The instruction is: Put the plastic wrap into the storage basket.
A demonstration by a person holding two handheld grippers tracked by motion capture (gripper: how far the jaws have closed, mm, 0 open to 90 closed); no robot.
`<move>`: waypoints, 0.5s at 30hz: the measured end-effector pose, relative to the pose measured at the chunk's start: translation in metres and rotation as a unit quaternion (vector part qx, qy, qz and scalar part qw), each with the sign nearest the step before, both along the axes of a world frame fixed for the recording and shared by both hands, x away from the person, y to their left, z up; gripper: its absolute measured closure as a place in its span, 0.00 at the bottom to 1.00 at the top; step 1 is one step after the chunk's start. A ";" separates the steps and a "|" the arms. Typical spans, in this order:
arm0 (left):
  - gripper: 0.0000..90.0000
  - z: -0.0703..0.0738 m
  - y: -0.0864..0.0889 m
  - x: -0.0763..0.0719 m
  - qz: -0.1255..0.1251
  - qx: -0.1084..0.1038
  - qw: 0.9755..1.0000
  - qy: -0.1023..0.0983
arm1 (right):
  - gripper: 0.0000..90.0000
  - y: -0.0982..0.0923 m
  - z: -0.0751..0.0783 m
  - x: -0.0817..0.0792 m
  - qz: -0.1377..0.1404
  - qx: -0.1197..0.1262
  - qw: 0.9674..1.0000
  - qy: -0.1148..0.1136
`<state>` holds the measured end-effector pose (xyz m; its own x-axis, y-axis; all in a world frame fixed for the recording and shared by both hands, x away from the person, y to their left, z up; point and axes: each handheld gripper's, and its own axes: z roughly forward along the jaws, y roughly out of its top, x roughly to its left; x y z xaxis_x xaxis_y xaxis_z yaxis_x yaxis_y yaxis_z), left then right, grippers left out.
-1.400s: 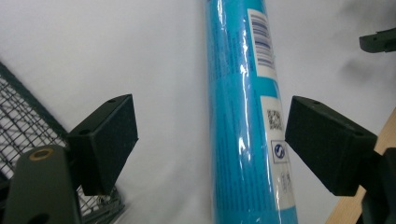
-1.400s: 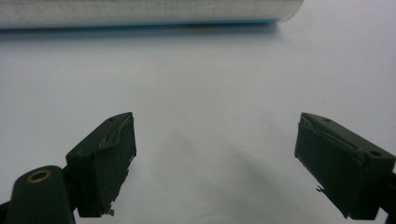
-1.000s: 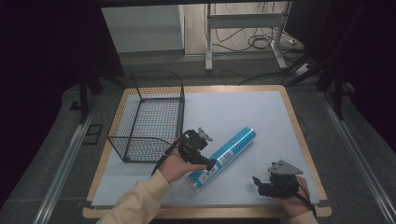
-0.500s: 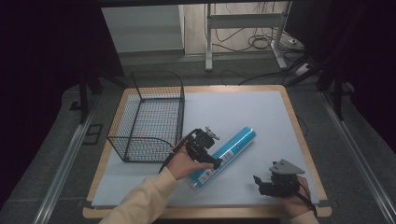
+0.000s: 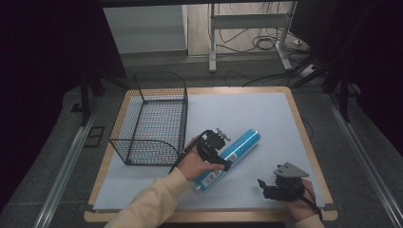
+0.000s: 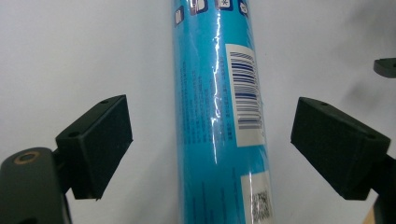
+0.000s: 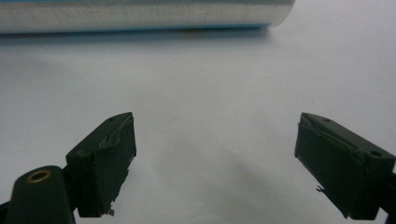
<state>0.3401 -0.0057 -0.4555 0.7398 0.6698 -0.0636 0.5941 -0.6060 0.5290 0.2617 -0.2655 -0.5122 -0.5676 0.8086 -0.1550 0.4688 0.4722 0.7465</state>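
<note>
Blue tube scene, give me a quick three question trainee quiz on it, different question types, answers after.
1. True or false: the left gripper has its jaws shut on the blue tube.
2. The wire basket is: A) holding the tube, B) empty, C) tipped over.
3. Fill in: the right gripper is open over the bare white ___.

Key: 1 false, the jaws straddle it with gaps. 2 B. 3 mat.

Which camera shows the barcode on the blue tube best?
The left gripper view: the barcode on the blue tube is close and sharp, between the open jaws. The high view shows the whole tube, no readable label; the right gripper view catches its silvery side.
</note>
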 end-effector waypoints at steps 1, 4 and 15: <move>0.14 -0.001 -0.001 0.001 -0.001 0.003 1.000 0.001 | 0.14 0.000 0.000 0.000 0.000 0.000 1.000 0.000; 0.14 -0.004 -0.004 0.004 -0.003 0.008 1.000 0.006 | 0.14 0.000 0.000 0.000 0.001 0.000 1.000 0.001; 0.16 -0.019 -0.026 0.016 -0.001 0.025 1.000 0.019 | 0.14 -0.001 0.000 0.000 0.001 -0.001 1.000 0.001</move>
